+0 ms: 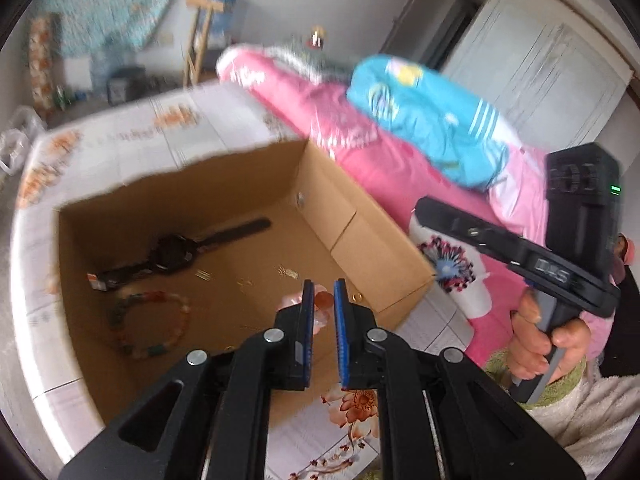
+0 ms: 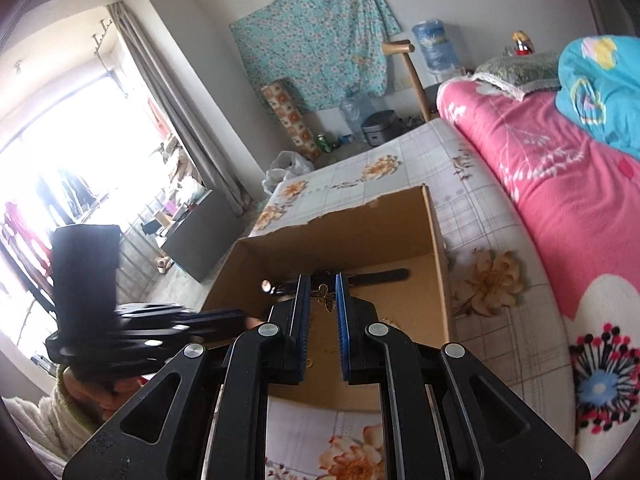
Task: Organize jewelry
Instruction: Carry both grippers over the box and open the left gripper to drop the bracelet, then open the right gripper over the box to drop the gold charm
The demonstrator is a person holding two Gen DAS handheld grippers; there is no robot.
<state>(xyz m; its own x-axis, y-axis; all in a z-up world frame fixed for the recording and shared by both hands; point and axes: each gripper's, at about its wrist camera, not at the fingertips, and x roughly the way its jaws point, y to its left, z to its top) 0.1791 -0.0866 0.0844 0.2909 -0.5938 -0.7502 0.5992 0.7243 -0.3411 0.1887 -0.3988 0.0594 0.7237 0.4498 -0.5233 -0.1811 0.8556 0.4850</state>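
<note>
An open cardboard box [image 1: 384,252] [image 2: 344,228] stands on the flowered sheet. On its floor lie a dark wristwatch [image 1: 172,256] [image 2: 378,276], a beaded bracelet [image 1: 154,324] and small gold pieces [image 1: 245,282]. My left gripper [image 1: 323,292] hangs over the box's near right corner, shut on a pale pink ornament [image 1: 322,302]. My right gripper [image 2: 323,286] is above the box's near edge, shut on a small gold butterfly piece [image 2: 325,295]. In the left wrist view the right gripper [image 1: 424,210] points left beside the box, held by a hand [image 1: 532,344]. The left gripper [image 2: 236,316] appears blurred at the left of the right wrist view.
A pink blanket [image 1: 360,148] [image 2: 560,184] and a blue bundle [image 1: 432,120] lie along the bed's right side. A floor with water jugs [image 2: 356,112], a bag [image 2: 286,168] and a grey cabinet [image 2: 200,236] lies beyond the bed's far and left edges.
</note>
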